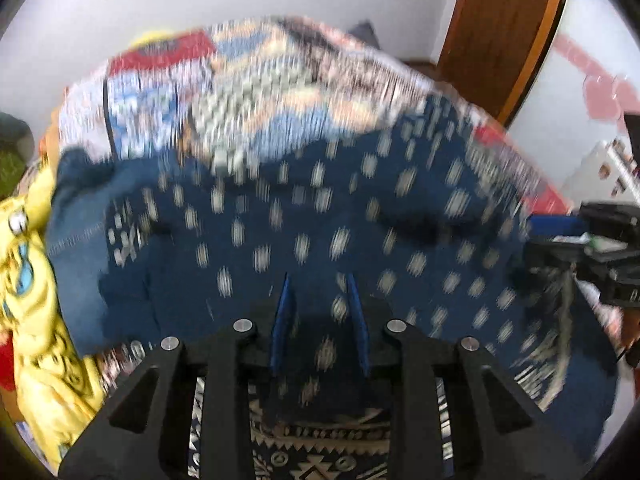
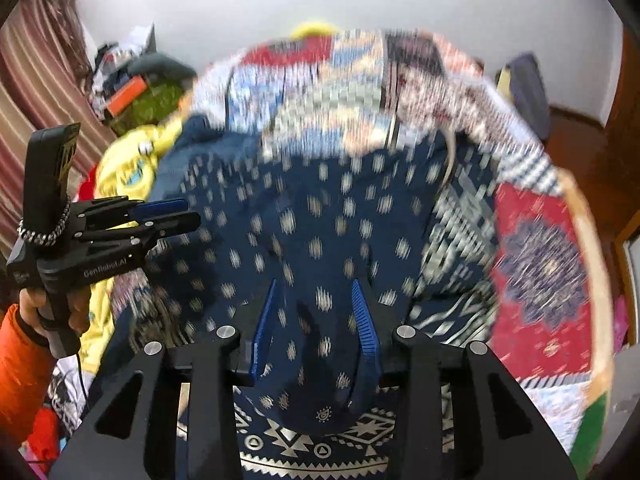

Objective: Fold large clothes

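A large navy garment with white dots and a geometric border [image 1: 320, 216] lies spread on a patchwork quilt; it also shows in the right wrist view [image 2: 320, 216]. My left gripper [image 1: 320, 280] has its blue fingers closed on a fold of the navy cloth near its patterned hem. My right gripper [image 2: 316, 284] holds a bunched fold of the same cloth between its blue fingers. The left gripper also shows in the right wrist view [image 2: 176, 212], at the left over the garment's edge. Both views are blurred by motion.
The patchwork quilt [image 2: 540, 264] covers the bed. A yellow garment [image 1: 36, 320] lies at the left. A cluttered area with a green bag [image 2: 156, 100] sits at the back left. A wooden door frame [image 1: 508, 28] stands at the back right.
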The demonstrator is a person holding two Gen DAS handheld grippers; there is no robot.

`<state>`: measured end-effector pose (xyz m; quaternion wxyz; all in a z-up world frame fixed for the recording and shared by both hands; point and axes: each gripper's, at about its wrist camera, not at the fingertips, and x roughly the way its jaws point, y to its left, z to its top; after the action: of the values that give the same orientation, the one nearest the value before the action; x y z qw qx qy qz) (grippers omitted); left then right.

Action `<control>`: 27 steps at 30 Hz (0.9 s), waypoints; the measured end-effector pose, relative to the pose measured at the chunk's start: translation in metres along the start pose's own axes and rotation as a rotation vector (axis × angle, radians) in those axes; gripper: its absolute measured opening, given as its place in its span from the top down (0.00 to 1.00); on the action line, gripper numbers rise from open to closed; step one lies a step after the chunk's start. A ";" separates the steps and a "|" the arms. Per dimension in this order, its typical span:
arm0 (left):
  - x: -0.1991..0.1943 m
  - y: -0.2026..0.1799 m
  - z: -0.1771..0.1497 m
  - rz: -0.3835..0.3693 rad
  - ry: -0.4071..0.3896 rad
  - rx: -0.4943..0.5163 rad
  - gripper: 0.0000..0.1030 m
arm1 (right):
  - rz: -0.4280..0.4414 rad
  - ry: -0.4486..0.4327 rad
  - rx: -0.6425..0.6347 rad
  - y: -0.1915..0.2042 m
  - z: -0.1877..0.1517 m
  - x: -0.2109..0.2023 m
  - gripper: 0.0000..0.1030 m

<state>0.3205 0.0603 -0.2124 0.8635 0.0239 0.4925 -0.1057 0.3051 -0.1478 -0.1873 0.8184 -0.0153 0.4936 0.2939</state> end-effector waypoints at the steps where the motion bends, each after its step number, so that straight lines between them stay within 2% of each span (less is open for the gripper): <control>1: 0.006 0.003 -0.010 0.007 0.021 0.000 0.71 | -0.007 0.038 -0.001 -0.002 -0.005 0.010 0.66; 5: 0.002 0.018 -0.043 0.007 0.020 -0.038 0.50 | -0.017 0.130 -0.008 -0.010 -0.023 0.023 0.66; 7: -0.007 0.024 -0.055 0.001 0.018 -0.057 0.47 | -0.019 0.124 -0.020 -0.011 -0.030 0.013 0.65; 11: -0.025 0.029 -0.073 -0.015 0.020 -0.070 0.42 | -0.075 0.113 -0.022 -0.012 -0.038 -0.010 0.53; 14: -0.039 0.032 -0.080 -0.005 0.011 -0.078 0.40 | -0.111 0.094 -0.041 -0.015 -0.044 -0.026 0.52; 18: -0.066 0.054 -0.081 -0.035 -0.034 -0.155 0.39 | -0.164 0.065 -0.049 -0.025 -0.045 -0.046 0.52; 23: -0.090 0.098 -0.070 0.034 -0.098 -0.261 0.35 | -0.194 -0.003 -0.003 -0.043 -0.033 -0.064 0.48; 27: -0.084 0.144 -0.052 0.074 -0.104 -0.370 0.35 | -0.190 -0.043 0.054 -0.057 -0.018 -0.065 0.48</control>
<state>0.2646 0.2217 -0.1766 0.8808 -0.1227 0.4570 0.0175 0.2972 -0.2313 -0.1582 0.8530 -0.0337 0.4801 0.2018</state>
